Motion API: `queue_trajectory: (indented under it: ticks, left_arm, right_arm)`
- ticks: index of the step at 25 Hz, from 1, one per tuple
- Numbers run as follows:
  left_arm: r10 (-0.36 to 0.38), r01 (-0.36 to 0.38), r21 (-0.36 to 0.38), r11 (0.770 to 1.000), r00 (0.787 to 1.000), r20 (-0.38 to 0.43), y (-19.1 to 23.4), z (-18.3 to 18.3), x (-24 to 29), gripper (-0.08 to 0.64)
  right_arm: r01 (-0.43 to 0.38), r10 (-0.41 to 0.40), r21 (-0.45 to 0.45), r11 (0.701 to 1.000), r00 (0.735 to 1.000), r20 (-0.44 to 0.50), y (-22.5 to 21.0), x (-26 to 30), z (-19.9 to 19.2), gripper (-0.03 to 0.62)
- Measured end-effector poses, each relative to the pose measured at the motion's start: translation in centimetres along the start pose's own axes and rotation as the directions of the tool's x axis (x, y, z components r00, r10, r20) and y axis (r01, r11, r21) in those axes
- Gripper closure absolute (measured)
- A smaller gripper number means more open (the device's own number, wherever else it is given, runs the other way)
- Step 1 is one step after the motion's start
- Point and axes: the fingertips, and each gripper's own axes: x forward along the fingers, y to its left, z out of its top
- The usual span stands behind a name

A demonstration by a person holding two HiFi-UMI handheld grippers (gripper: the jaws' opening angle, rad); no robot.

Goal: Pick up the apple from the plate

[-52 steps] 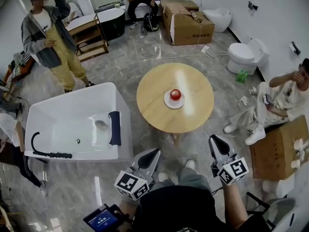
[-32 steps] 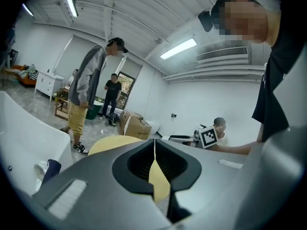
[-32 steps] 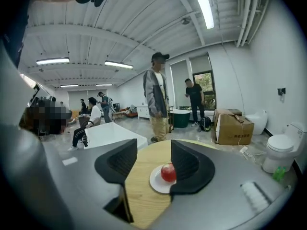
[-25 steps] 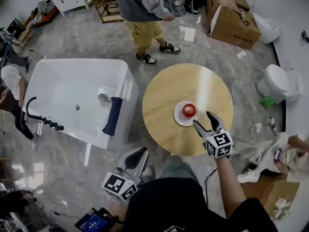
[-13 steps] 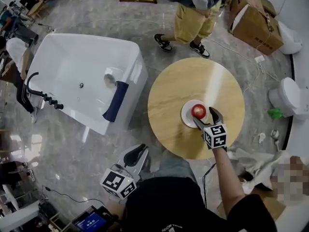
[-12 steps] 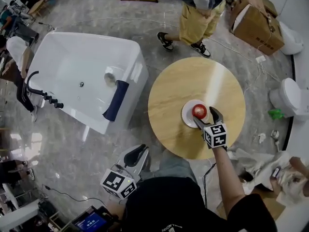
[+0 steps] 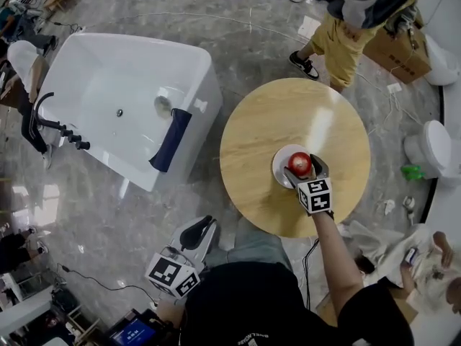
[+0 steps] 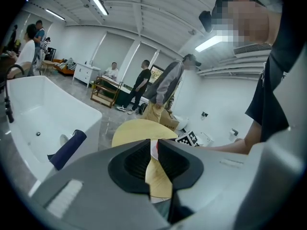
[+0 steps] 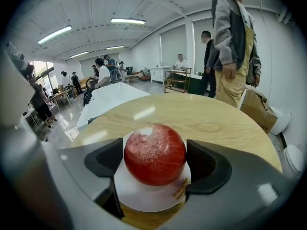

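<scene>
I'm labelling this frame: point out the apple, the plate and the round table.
apple [image 9: 154, 153]: right gripper view, middle of its red skin.
plate [image 9: 144, 198]: right gripper view, bare white rim.
round table [image 7: 266, 128]: head view, bare wooden top.

Bright ceiling strip lights [image 9: 127, 20], glare on table [image 7: 319, 125], fisheye edges

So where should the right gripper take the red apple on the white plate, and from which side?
Across its widest middle, from the near edge of the round wooden table, tilted down. The round red apple sits on the white plate, both flanks free, and the right gripper straddles it, jaws opening, not gripping.
</scene>
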Motion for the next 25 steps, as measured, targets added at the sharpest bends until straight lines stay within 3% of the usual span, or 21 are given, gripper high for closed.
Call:
queue_trajectory:
  ticks: [9,16,25]
  left_arm:
    - [0.004,-0.004,-0.006,1.0,1.0,0.009,0.3,-0.5,-0.1,0.512]
    - [-0.016,0.016,0.016,1.0,1.0,0.004,-0.6,0.8,-0.2,0.514]
    - [-0.099,0.098,0.052,0.994,0.995,0.01,-2.8,3.4,0.1,0.512]
  right_arm:
    - [0.016,-0.016,-0.018,1.0,1.0,-0.014,0.0,0.4,-0.6,0.202]
    - [0.021,-0.022,0.025,0.999,1.0,0.02,-0.5,-1.7,0.6,0.202]
    - [0.032,-0.041,0.079,0.996,0.993,0.108,-0.3,-7.3,4.5,0.202]
